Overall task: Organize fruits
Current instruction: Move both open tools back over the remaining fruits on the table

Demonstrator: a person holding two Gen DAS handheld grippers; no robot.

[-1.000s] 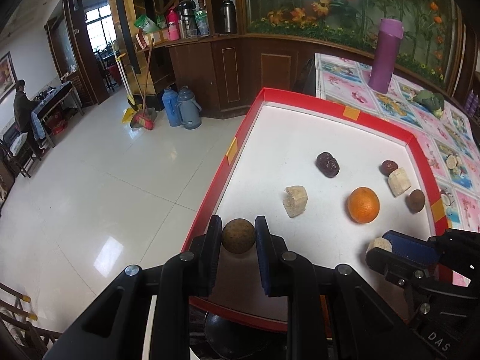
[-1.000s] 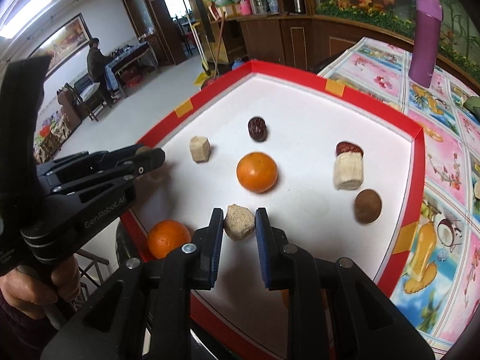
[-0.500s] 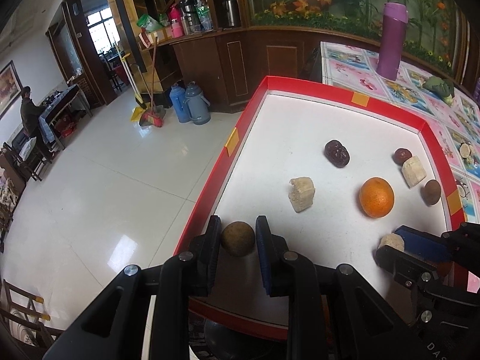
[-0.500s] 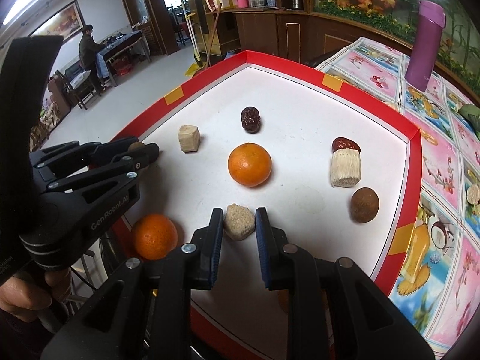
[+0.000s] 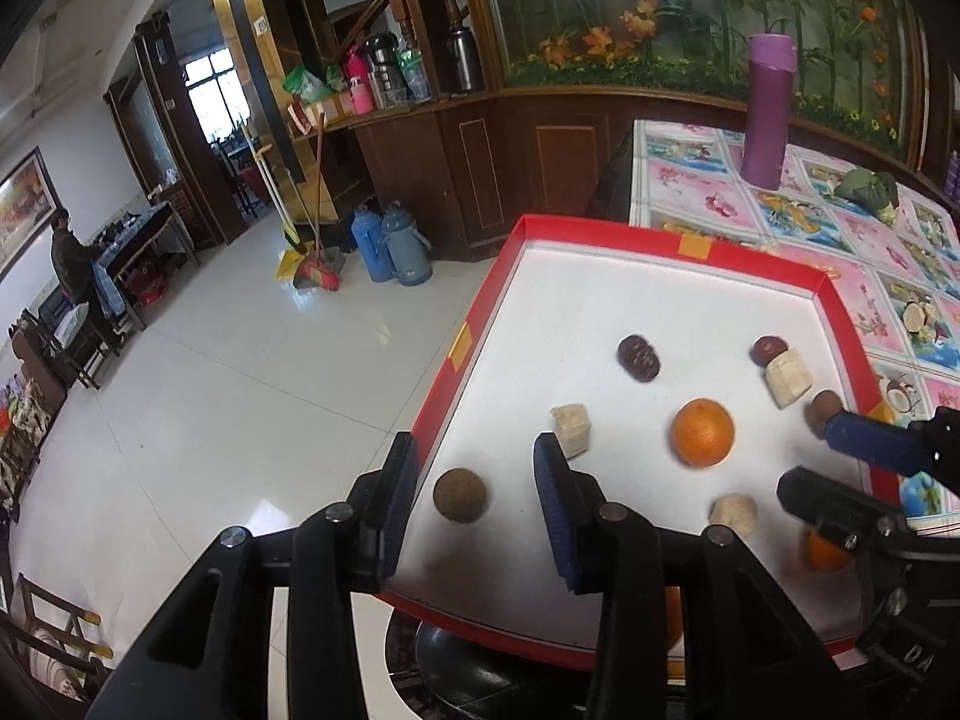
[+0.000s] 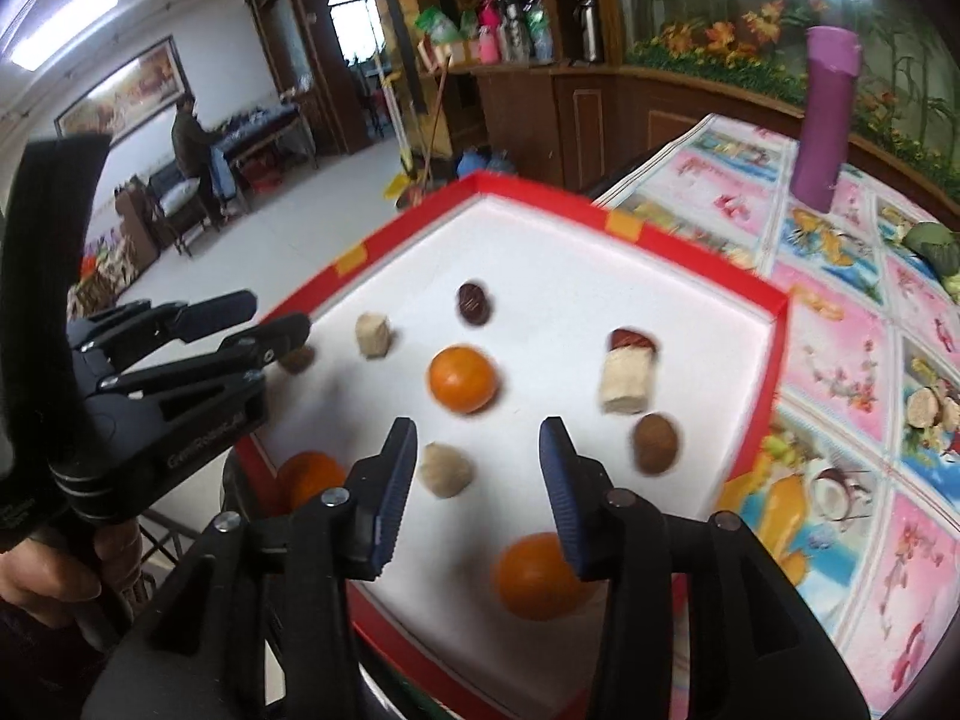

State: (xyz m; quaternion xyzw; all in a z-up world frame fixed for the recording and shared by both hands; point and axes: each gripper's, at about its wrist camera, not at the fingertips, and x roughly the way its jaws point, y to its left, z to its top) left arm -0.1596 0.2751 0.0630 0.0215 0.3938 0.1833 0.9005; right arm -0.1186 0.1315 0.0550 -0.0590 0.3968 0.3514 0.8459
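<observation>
1. Both grippers stand released: the left gripper has its jaws wide apart around a round brown fruit that sits on the white floor of the red-rimmed tray, touching neither pad.
2. Right gripper is likewise spread, with a pale tan chunk lying on the tray just inside its left finger, apart from the pads.
3. Other fruit is scattered over the tray: an orange in the middle, a dark wrinkled fruit beyond it, a pale cylinder with a red fruit at its far end, and a second brown ball near the right rim.
4. Another orange shows low between the right fingers; blur makes it hard to say whether it rests on the tray.
5. Judged from this, two pieces have just been set down near the tray's near edge.
6. Next move calls for lifting clear without nudging either piece, then picking a matching fruit to group beside it.
</observation>
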